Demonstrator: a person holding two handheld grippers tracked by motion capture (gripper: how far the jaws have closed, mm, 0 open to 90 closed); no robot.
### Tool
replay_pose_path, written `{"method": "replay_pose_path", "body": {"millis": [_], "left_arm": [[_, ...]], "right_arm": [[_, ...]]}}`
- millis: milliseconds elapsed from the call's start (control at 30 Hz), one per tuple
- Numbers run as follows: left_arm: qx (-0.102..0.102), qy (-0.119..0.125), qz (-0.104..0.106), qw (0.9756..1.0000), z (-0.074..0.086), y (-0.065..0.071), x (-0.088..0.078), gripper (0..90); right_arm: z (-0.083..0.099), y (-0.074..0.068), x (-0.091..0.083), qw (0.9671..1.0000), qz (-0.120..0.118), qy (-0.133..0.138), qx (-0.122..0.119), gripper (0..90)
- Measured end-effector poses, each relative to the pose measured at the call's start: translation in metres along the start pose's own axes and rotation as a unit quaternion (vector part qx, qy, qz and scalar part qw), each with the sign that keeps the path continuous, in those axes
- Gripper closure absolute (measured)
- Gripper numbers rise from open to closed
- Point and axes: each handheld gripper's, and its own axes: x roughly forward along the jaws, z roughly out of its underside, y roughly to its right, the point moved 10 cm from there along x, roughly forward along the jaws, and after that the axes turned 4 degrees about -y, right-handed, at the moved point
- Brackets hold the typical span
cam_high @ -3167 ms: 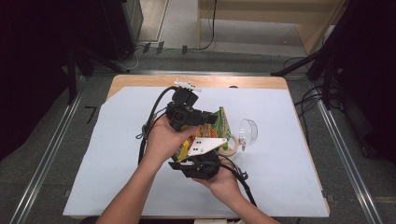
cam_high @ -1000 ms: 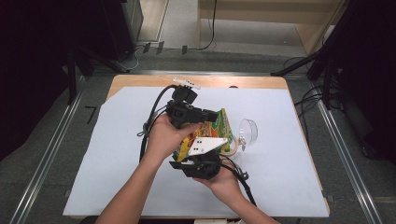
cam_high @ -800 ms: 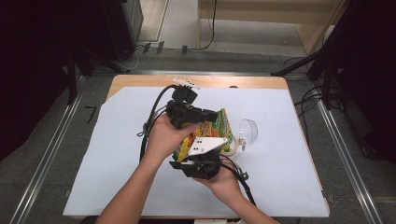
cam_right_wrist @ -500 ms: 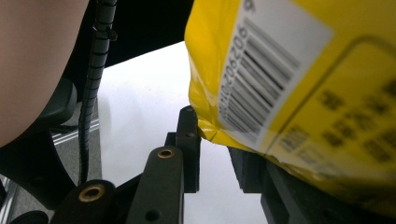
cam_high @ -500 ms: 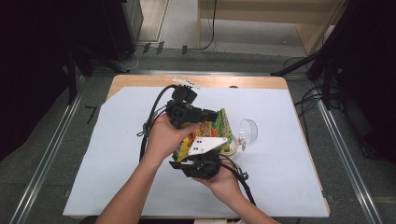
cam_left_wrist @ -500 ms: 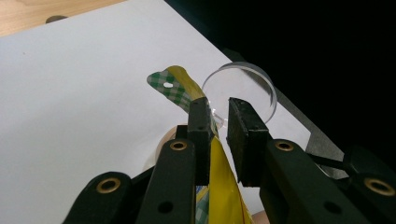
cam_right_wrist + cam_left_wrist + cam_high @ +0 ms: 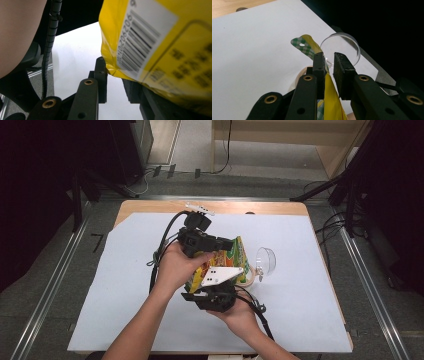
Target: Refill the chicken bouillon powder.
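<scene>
High view | yellow snack bag (image 7: 226, 262) at frame centre, held up over white mat (image 7: 100, 290) | left gripper (image 7: 220, 243) clamps its upper edge | right gripper (image 7: 212, 292) pinches its lower corner | clear bowl (image 7: 265, 261) just right of bag

Your high view looks forward and down over the whole counter (image 7: 125, 320) from your near side. Each claw camera sits close behind its own jaws, low over the surface. All three views share the yellow bag (image 7: 235, 255) (image 7: 332, 105) (image 7: 162, 45).
</scene>
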Motion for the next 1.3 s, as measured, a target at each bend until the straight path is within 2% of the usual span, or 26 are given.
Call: {"method": "replay_pose_path", "body": {"millis": [1300], "left_arm": [[0.005,0.0,-0.004,1.0,-0.0002,0.0039,-0.0016,80.3]], "right_arm": [[-0.0011,-0.0005,0.0005,1.0,0.001,0.004,-0.002,76.2]]}}
